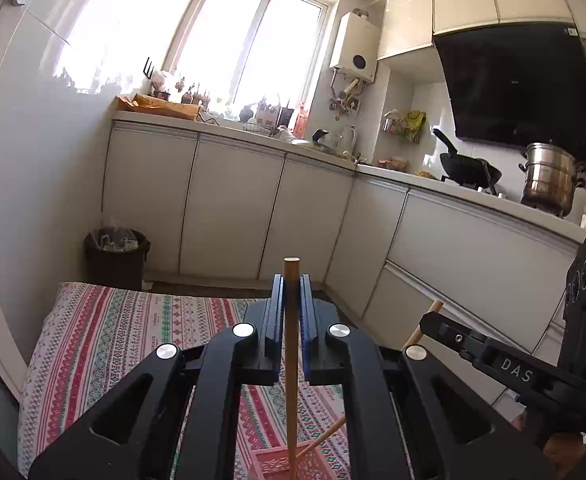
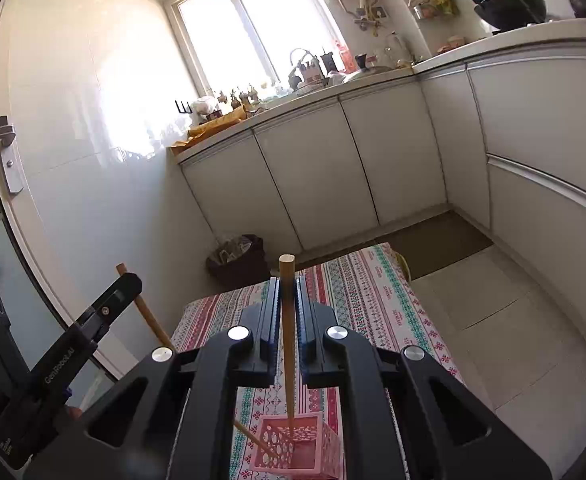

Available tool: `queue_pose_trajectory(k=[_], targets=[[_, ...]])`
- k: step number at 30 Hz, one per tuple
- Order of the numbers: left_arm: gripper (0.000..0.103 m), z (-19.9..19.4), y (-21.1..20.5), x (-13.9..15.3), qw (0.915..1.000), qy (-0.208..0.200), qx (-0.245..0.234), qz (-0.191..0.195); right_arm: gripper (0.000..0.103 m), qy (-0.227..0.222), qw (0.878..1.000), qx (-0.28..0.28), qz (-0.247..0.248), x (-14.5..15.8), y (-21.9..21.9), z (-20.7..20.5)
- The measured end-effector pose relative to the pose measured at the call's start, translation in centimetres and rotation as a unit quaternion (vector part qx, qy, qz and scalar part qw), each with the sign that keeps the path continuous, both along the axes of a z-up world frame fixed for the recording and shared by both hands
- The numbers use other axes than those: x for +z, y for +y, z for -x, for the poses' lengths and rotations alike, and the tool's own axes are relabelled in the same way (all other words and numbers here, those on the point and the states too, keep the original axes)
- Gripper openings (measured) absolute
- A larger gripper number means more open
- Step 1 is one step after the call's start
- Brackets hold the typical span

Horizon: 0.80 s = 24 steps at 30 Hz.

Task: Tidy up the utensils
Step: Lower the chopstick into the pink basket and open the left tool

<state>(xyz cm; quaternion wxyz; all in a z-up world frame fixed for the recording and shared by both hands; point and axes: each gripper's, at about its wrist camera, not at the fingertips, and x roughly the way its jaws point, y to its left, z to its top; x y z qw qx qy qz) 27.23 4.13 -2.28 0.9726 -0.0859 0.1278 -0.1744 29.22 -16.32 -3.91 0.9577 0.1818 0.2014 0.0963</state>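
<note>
Two plain wooden chopsticks, one pinched in each claw (image 1: 291, 300) (image 2: 288, 300), tips over a pink perforated basket (image 2: 297, 450).

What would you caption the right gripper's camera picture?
Right gripper clamps a wooden chopstick upright, tip over a pink basket on the patterned tablecloth.

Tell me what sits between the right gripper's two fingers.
A wooden chopstick, clamped upright in the right gripper, its lower tip inside the pink basket. The right wrist view shows it.
</note>
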Motion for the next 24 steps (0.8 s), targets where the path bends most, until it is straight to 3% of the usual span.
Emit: queue_pose_trajectory(k=[5,12,17,21,22,24], targets=[[0.015,-0.2,0.6,-0.5,0.9999,0.012,0.005,0.003,0.012,0.017,1.0,0.002,0.0,-1.0,0.2,0.1],[0.021,1.1,1.6,0.9,0.9999,0.005,0.008,0.013,0.013,0.004,1.0,-0.009,0.003,0.3,0.4,1.6],[0.031,2.7,1.9,2.7,0.9998,-0.012,0.003,0.014,0.039,-0.013,1.0,-0.025,-0.005,1.4,-0.1,3.5],[0.038,4.2,2.0,3.7,0.9998,-0.019,-0.008,0.005,0.05,-0.031,0.999,-0.034,-0.004,2.2,-0.3,5.6],[0.04,4.6,1.8,3.9,0.9997,-0.021,-0.012,0.001,0.059,-0.037,0.999,-0.038,-0.005,2.3,-0.4,6.2],[0.054,5.5,1.5,4.2,0.9994,-0.025,-0.021,-0.01,0.072,-0.051,0.997,-0.049,-0.006,2.5,-0.5,7.6]])
